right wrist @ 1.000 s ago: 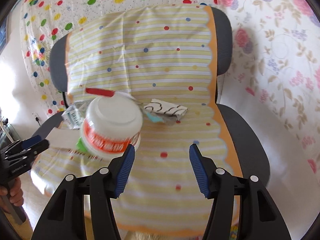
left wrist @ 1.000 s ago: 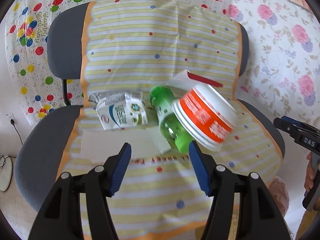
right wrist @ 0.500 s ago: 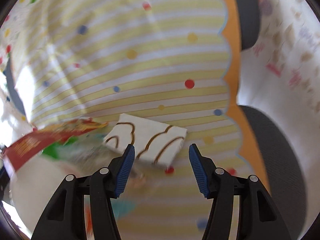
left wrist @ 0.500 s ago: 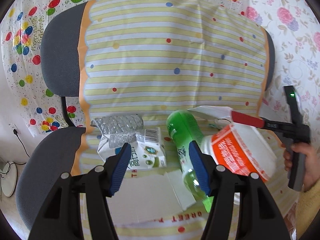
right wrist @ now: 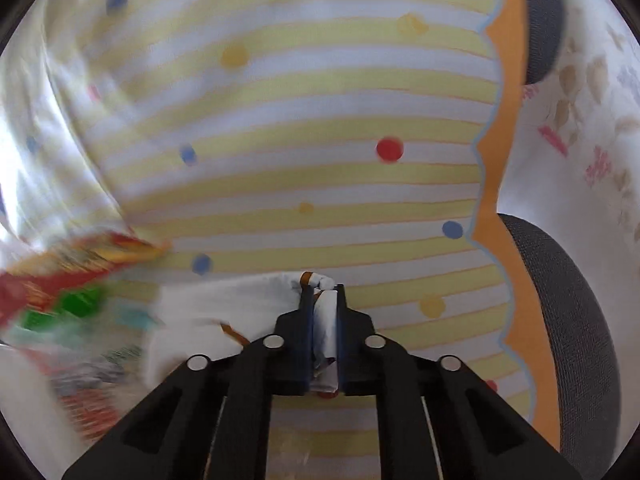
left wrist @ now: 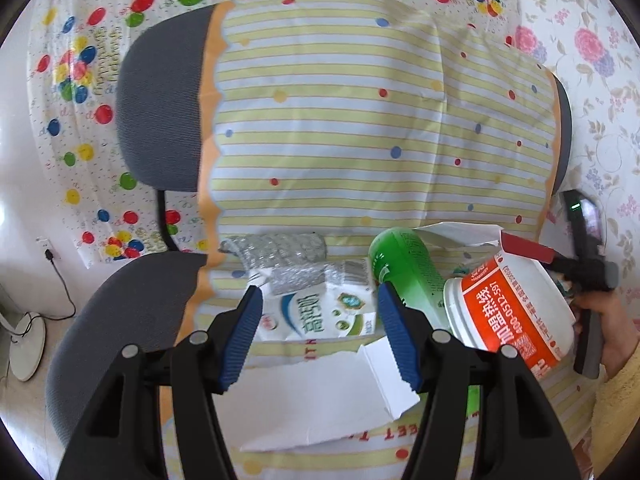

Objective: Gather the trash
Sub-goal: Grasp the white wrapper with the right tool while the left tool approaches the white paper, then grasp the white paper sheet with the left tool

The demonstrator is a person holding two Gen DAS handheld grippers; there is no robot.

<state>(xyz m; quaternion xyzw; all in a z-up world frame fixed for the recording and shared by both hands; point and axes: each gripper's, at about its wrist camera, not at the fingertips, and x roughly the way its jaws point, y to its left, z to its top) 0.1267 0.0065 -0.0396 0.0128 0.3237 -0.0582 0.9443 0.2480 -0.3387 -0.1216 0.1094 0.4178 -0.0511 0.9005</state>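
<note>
On the chair [left wrist: 132, 312], over its cloth [left wrist: 340, 140], the carton [left wrist: 316, 312] lies left of the bottle [left wrist: 408, 268], and the tub [left wrist: 508, 316] lies right of the bottle, touching it. A crushed bottle [left wrist: 280, 248] lies behind the carton, a torn box [left wrist: 320, 392] before it.

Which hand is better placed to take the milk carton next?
Left. The left tongs are open with the milk carton lying just ahead between the tips. The right tongs are closing on a white wrapper, so that hand is occupied.
</note>
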